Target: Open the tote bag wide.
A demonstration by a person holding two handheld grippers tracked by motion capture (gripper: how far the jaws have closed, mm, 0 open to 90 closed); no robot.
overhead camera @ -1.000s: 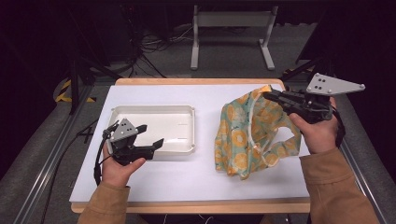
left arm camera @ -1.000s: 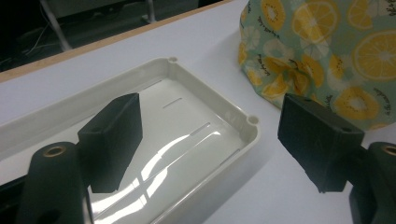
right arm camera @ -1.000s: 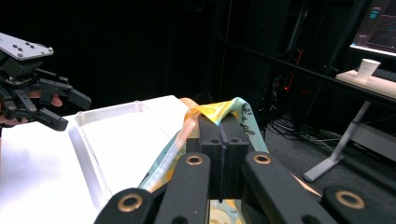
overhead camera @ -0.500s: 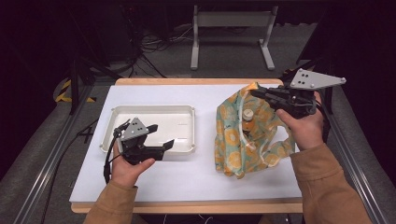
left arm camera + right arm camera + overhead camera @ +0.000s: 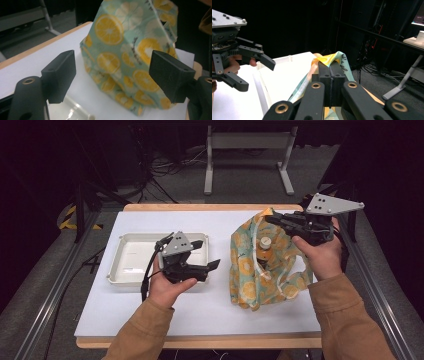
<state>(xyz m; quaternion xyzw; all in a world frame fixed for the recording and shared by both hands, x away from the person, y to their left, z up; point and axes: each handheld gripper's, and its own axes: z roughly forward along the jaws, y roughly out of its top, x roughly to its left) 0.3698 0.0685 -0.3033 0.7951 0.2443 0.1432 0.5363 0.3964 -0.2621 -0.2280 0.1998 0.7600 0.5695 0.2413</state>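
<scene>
The right claw [image 5: 272, 219] is clamped fully shut on the top edge of the lemon-print cloth bag [image 5: 250, 270], holding it upright on the white surface [image 5: 200, 315]. The left claw [image 5: 207, 254] is wide open and empty, above the white tray [image 5: 130, 265], apart from the bag.

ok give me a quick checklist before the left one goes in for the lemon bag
1. Right hand-held gripper clamped on the bag's top edge: ok, jaws shut on the fabric.
2. Left hand-held gripper open: ok, jaws wide apart with nothing between them.
3. Left hand-held gripper aimed at the lemon-print bag: ok, the bag sits centred ahead of its jaws.
4. Bag lifted upright: ok, its top is held up and its base rests on the white mat.
5. Capped bottle inside the bag is stable: cannot tell.
6. White tray clear of the path: ok, it lies left of the bag.
</scene>
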